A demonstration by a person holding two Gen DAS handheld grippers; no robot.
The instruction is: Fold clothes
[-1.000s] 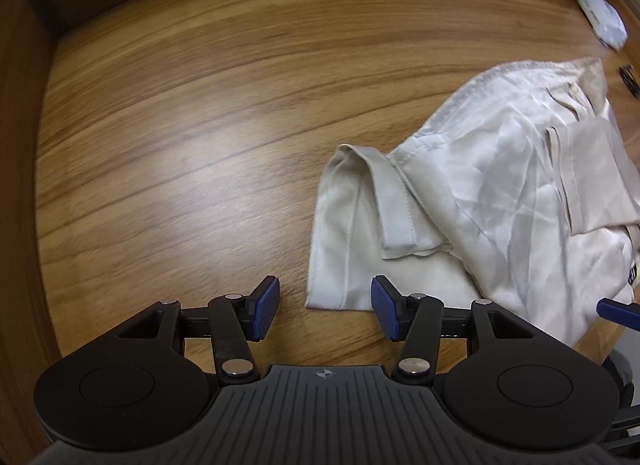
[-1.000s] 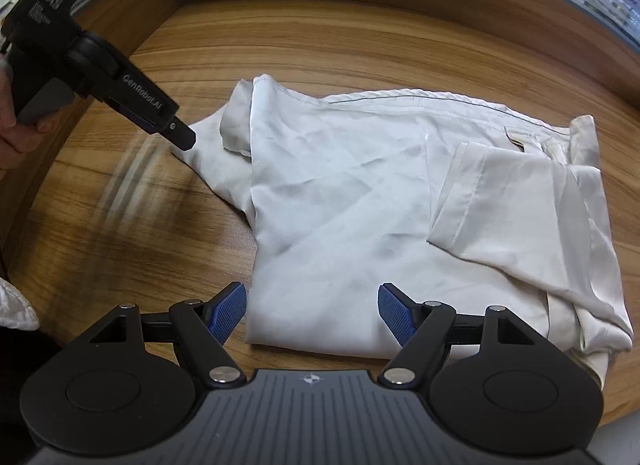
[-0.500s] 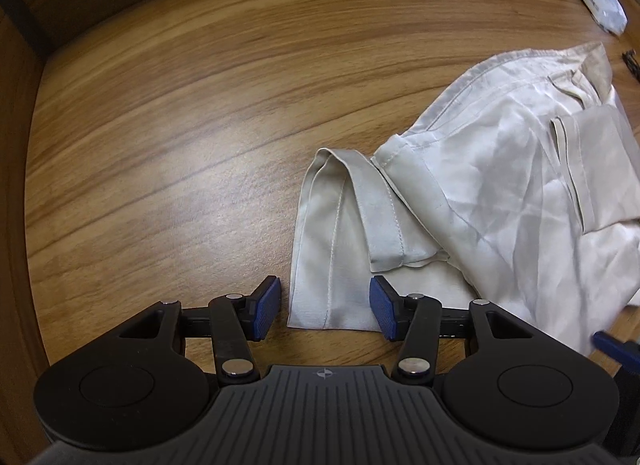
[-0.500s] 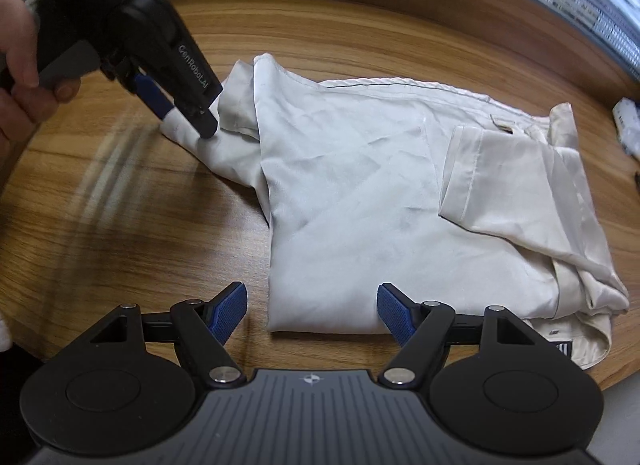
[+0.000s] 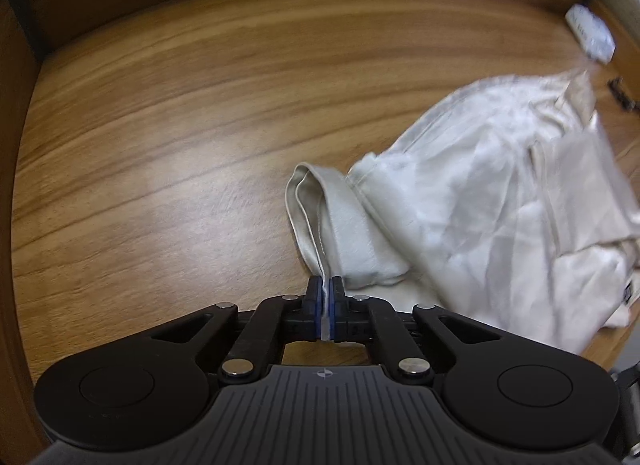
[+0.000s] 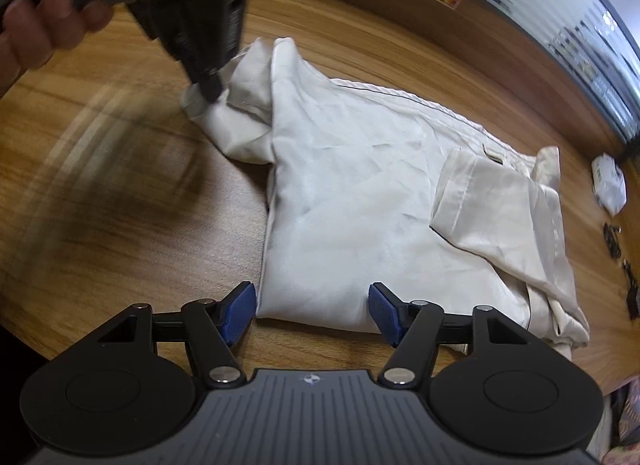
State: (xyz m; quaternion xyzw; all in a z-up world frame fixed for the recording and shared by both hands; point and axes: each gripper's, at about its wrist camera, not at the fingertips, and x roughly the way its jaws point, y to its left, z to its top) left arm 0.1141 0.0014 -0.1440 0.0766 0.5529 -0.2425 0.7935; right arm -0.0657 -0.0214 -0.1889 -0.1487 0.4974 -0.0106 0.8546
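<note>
Since earlier, left gripper [image 5: 327, 297] jaws pinched the sleeve [image 5: 320, 221] hem; right gripper [image 6: 312, 311] jaws, closing but still wide (nothing gripped), may miss the shirt [image 6: 360, 185] edge.

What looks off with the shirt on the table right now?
No damage or spill. The cream shirt lies rumpled and askew on the wooden table; its sleeve sticks out sideways, pinched by the left hand-held gripper. The right hand-held gripper, jaws closing, straddles the near edge.
</note>
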